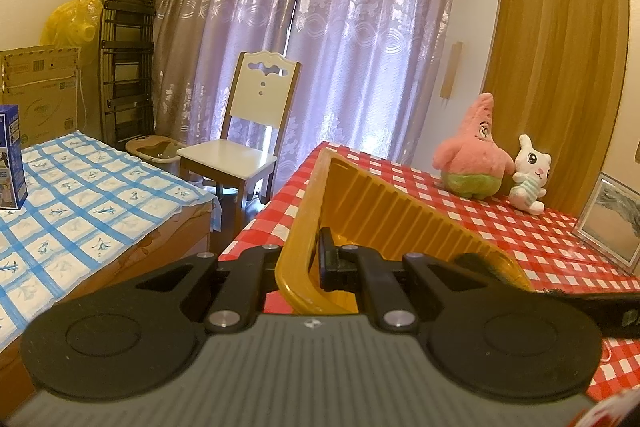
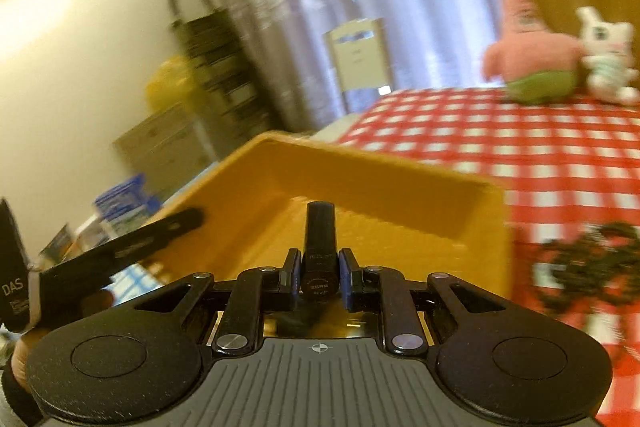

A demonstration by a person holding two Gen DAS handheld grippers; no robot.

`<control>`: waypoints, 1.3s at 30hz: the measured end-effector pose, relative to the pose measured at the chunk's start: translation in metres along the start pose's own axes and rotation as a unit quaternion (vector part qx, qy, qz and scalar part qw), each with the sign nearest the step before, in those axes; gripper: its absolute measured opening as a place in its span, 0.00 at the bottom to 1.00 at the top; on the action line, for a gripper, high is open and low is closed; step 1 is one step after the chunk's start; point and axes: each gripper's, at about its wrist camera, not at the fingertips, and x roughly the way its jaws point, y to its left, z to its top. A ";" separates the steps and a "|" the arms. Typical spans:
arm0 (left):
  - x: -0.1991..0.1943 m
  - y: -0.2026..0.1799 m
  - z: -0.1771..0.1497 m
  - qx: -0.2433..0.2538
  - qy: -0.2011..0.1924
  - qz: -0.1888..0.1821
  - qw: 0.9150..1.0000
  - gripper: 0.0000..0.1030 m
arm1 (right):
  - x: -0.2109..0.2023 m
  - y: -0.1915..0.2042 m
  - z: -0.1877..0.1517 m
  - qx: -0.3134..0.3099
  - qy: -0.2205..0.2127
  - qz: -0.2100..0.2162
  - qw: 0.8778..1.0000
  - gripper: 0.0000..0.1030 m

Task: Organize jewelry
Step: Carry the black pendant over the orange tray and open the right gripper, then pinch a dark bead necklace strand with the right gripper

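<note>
A yellow ribbed plastic basket (image 1: 400, 211) stands on the red checked tablecloth. My left gripper (image 1: 308, 261) is shut on the basket's near left wall, one finger inside and one outside. In the right wrist view, my right gripper (image 2: 320, 269) is shut on a small black tube (image 2: 320, 239), pinched upright between the blue pads over the near part of the basket (image 2: 360, 179). A dark beaded piece of jewelry (image 2: 588, 267) lies blurred on the cloth to the right of the basket. The left gripper's finger (image 2: 160, 235) reaches in from the left.
A pink star plush (image 1: 474, 155) and a white bunny plush (image 1: 530, 175) sit at the table's far right, with a picture frame (image 1: 610, 223) leaning nearby. A white chair (image 1: 240, 143) stands beyond the table's edge. To the left is a blue checked surface (image 1: 80, 195).
</note>
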 end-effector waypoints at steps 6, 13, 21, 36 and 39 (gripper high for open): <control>0.000 0.001 0.000 -0.002 -0.001 -0.003 1.000 0.07 | 0.041 0.013 -0.003 0.010 0.042 0.035 0.998 0.19; 0.000 0.003 -0.001 -0.007 0.003 -0.001 1.000 0.06 | 0.039 0.013 -0.008 0.002 0.033 0.036 0.999 0.29; 0.000 0.005 -0.002 -0.008 0.001 -0.002 1.000 0.06 | -0.019 -0.008 -0.024 0.027 -0.017 -0.010 0.999 0.43; 0.000 0.002 0.000 -0.003 0.000 0.003 1.000 0.06 | -0.120 -0.109 -0.079 0.130 -0.023 -0.209 0.969 0.43; 0.001 0.001 0.000 -0.002 0.000 0.003 1.000 0.06 | -0.125 -0.115 -0.082 0.131 -0.023 -0.212 0.968 0.43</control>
